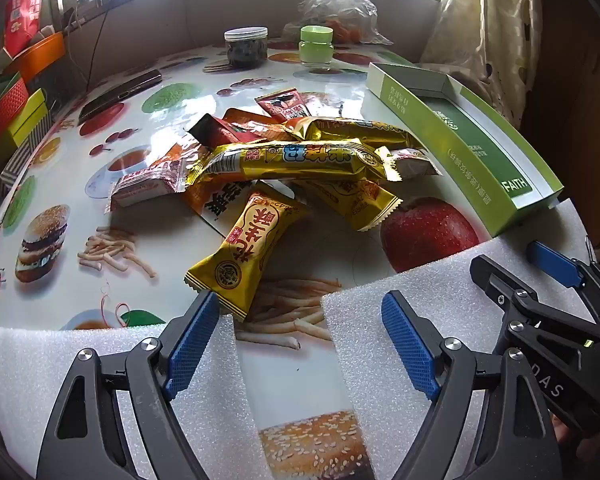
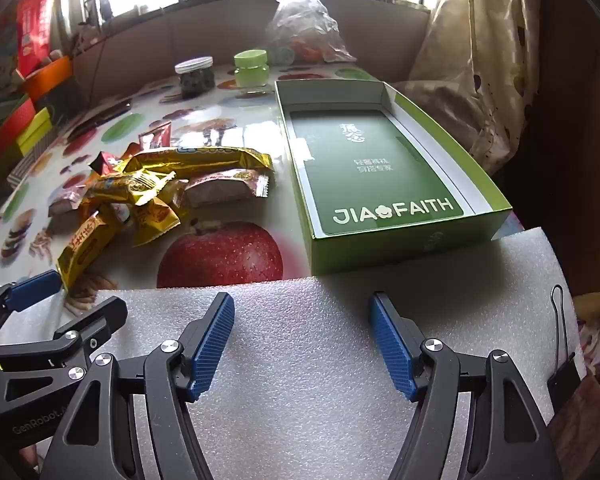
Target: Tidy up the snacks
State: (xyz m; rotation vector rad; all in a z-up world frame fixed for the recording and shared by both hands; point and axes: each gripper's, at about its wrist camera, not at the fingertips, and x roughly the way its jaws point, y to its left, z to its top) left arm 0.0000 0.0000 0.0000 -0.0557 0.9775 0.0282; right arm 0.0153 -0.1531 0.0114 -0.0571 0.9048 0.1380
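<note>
A pile of wrapped snacks (image 1: 284,160) lies mid-table: gold, red and pink packets. The nearest is a yellow packet (image 1: 242,256), just ahead of my left gripper (image 1: 300,308), which is open and empty, its left fingertip close to the packet's near end. An open green box (image 2: 380,176) sits to the right of the pile (image 2: 160,192); nothing lies inside it. My right gripper (image 2: 302,308) is open and empty, over white foam in front of the box. The right gripper also shows at the right edge of the left wrist view (image 1: 520,268).
White foam sheets (image 2: 300,360) cover the table's near edge. A dark jar (image 1: 246,46), a green-lidded jar (image 1: 316,46) and a plastic bag (image 1: 336,4) stand at the back. A phone (image 1: 120,94) and coloured boxes (image 1: 16,108) are at the left. A binder clip (image 2: 562,364) sits at the right.
</note>
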